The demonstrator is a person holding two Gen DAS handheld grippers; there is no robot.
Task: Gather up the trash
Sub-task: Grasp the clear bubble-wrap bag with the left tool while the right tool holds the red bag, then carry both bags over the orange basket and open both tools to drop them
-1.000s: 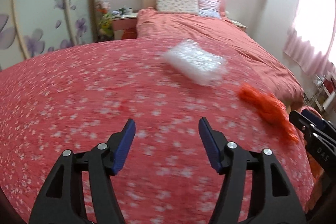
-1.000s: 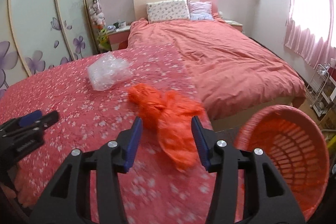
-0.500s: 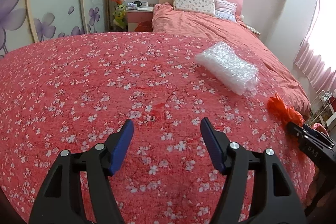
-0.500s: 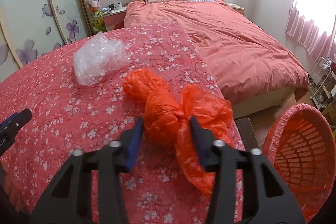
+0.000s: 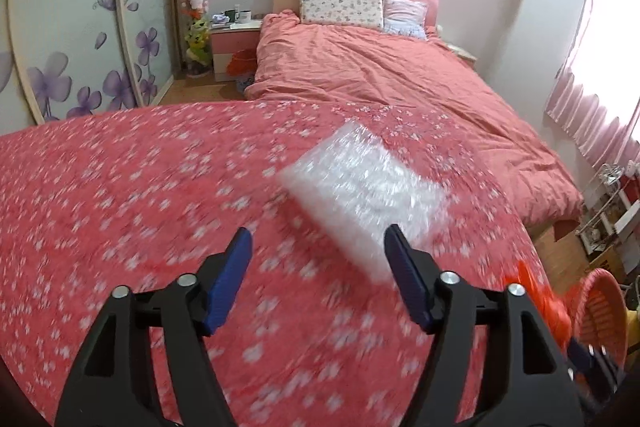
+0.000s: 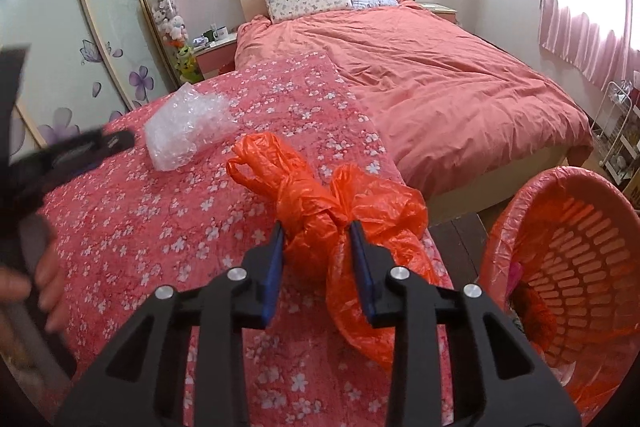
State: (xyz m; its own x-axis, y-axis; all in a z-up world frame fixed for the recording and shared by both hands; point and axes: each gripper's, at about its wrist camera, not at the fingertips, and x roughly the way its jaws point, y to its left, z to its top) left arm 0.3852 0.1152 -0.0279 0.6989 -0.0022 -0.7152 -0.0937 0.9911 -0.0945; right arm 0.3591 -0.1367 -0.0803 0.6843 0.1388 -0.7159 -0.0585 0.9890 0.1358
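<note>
Trash pickup on flowered bedspread (image 6: pixel 132 227)

Right gripper (image 6: pixel 318 251) closing onto orange bag (image 6: pixel 320 211) beside basket (image 6: pixel 572 267); left gripper (image 5: pixel 318 259) opening wider, empty, near bubble wrap (image 5: pixel 360 187).

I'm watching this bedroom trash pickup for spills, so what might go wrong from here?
1. The right gripper, its jaws just closing, pinches only the knot of the orange bag; the loose plastic may slip out before reaching the basket.
2. The left gripper stands open, off-centre to the bubble wrap, and may push it aside.
</note>
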